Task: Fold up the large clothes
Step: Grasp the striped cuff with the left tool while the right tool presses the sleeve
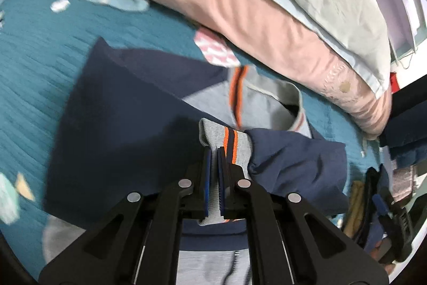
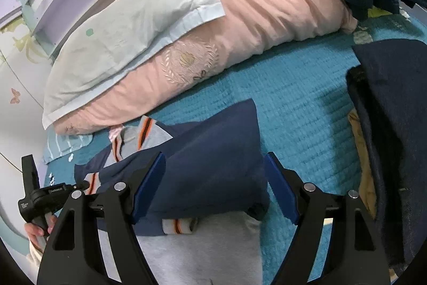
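Left gripper [image 1: 214, 151] clamps the jacket's striped cuff [image 1: 226, 139]; right gripper [image 2: 214, 170], spread apart, straddles its navy sleeve [image 2: 213, 164].

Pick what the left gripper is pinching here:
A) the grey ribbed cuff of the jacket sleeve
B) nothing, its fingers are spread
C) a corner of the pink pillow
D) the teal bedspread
A: the left gripper is closed on the grey cuff with orange and navy stripes, at the end of the navy sleeve.
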